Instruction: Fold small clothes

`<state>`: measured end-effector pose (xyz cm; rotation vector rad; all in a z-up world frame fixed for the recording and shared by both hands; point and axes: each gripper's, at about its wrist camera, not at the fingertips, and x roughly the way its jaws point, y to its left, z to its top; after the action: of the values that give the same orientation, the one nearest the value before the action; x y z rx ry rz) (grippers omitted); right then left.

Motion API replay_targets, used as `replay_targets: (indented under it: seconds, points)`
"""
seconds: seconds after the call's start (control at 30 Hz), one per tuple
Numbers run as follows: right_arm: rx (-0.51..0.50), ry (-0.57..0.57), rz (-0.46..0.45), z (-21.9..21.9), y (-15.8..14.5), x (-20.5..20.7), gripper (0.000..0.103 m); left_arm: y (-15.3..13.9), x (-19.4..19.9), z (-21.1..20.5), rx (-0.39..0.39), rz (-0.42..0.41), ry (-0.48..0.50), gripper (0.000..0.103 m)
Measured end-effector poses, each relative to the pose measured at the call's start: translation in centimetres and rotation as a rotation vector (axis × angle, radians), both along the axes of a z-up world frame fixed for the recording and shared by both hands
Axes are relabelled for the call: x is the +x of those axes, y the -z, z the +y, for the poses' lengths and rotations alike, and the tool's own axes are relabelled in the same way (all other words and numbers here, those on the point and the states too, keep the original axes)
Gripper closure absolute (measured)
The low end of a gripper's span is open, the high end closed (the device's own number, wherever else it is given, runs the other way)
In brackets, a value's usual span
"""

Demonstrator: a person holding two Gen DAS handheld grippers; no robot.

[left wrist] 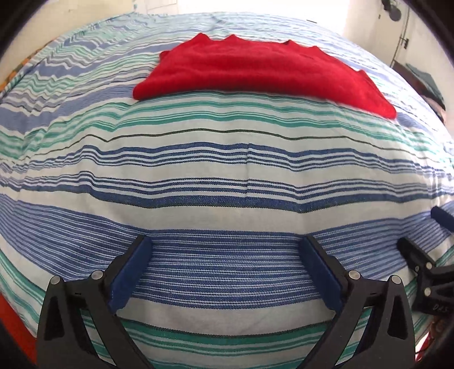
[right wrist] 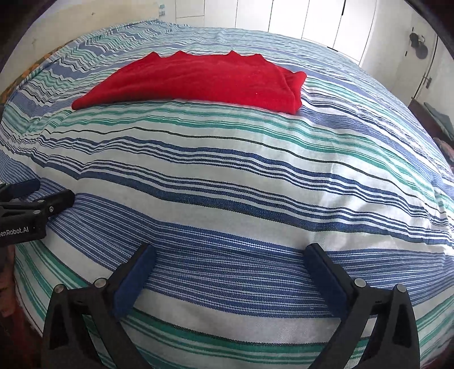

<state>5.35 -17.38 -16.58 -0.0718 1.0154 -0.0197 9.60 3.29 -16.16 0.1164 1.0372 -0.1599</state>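
A red garment (left wrist: 255, 71) lies folded and flat on the far half of a bed with a blue, green and white striped cover (left wrist: 227, 170). It also shows in the right wrist view (right wrist: 198, 82), with a folded edge at its right end. My left gripper (left wrist: 225, 241) is open and empty, low over the near part of the bed, well short of the garment. My right gripper (right wrist: 229, 249) is open and empty too, beside the left one. Each gripper shows at the edge of the other's view: the right (left wrist: 425, 255) and the left (right wrist: 37, 198).
The bed's near edge curves under both grippers. White cupboard doors (right wrist: 312, 20) stand behind the bed. A dark piece of furniture with folded cloth (right wrist: 437, 119) stands at the right wall.
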Motion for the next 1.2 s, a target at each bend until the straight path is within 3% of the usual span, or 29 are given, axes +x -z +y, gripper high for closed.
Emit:
replay_targets:
  seconds: [1.2]
  points:
    - [-0.025, -0.003, 0.004, 0.58, 0.26, -0.09, 0.001, 0.19, 0.00, -0.55, 0.022, 0.013, 0.020, 0.001]
